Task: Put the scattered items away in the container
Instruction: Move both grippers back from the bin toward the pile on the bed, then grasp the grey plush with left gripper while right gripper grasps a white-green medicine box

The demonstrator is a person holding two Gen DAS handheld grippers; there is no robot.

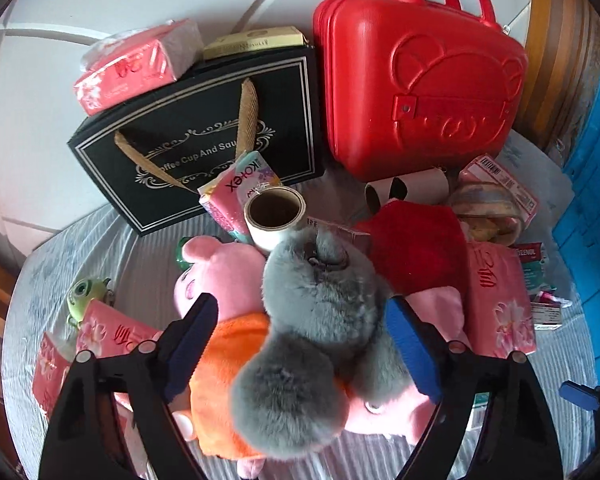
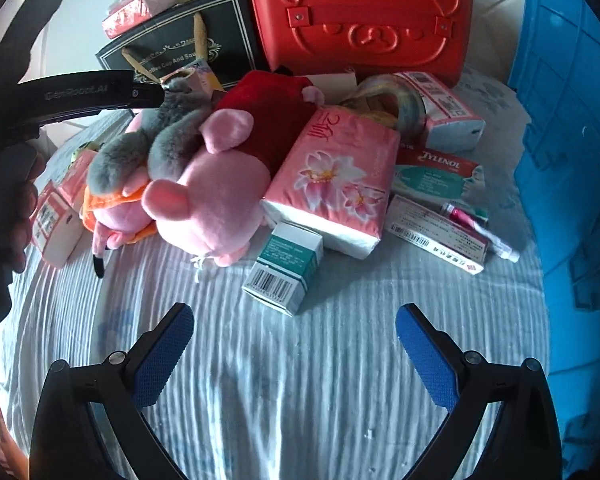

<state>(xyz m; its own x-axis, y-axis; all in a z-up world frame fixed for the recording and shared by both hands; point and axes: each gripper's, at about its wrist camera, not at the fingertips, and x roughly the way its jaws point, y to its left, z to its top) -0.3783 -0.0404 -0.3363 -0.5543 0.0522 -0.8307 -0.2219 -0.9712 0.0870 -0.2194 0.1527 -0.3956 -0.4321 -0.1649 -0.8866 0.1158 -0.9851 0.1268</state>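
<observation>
The soft striped blue-grey cloth [image 2: 300, 380] is bare in front, so there is lots of room there. Farther back it is crowded. A big shiny red plastic case with a bear face [image 2: 360, 20] stands at the back, and a flat black paper bag with gold rope handles [image 1: 204, 136] leans beside it. A tall blue plastic crate [image 2: 572, 140] stands at the right edge of the cloth.

The left gripper [image 1: 296, 344] has black arms and blue pads. Its jaws are partly open, one on each side of a fluffy grey plush toy [image 1: 312, 320]. The right pad sits just beside the grey fur and may touch it. The left pad lies against a pink pig plush in an orange dress [image 1: 228, 336], which is under the grey toy. I cannot tell if the pads squeeze anything. A roll of white tape [image 1: 276, 216] stands just behind the grey toy.

The right gripper [image 2: 294, 348] is wide open and holds nothing. It hangs over the bare cloth. A small white and green box with a barcode [image 2: 288, 268] lies near it, just ahead. A second pink pig plush in a dark red dress [image 2: 220, 176] and a pink tissue pack with flowers [image 2: 336, 176] lie a bit farther back, touching each other. A red and white Tylenol box [image 2: 440, 172] lies to the right, near the crate.
</observation>
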